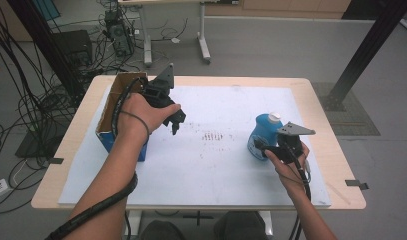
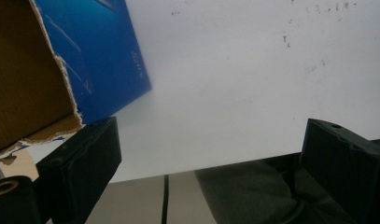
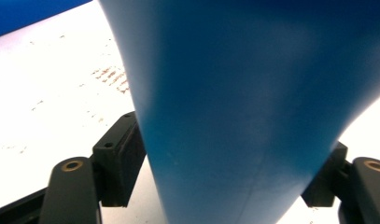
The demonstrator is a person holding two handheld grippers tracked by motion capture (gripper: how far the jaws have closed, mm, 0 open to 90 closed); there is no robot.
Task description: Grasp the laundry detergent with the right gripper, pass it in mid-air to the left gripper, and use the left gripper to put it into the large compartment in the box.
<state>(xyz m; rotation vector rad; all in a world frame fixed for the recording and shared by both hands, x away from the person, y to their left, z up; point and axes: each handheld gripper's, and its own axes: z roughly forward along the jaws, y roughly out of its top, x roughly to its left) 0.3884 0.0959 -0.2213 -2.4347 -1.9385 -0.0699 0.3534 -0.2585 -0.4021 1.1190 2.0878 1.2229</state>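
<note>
— So how far along is it?
— Early, I'd judge. The right gripper (image 1: pixel 265 148) has its jaws pinched on the blue bottle (image 1: pixel 261 134), which stands between them on the white mat (image 1: pixel 216 165); the cardboard box (image 1: pixel 112 107) looks empty.
— And the left gripper (image 1: pixel 174 120)?
— Spread wide, holding nothing, just beside the box's torn rim.
— Materials?
— Smooth, rounded plastic bottle, white cap; rough brown cardboard inside, glossy blue outside.

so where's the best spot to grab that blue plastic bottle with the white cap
Grip the blue plastic bottle across its lower body, coming in from the person's side, as the right gripper does now. It stands upright and its body tapers, so the black jaws straddle the flat flanks, clear of the white cap.
</note>
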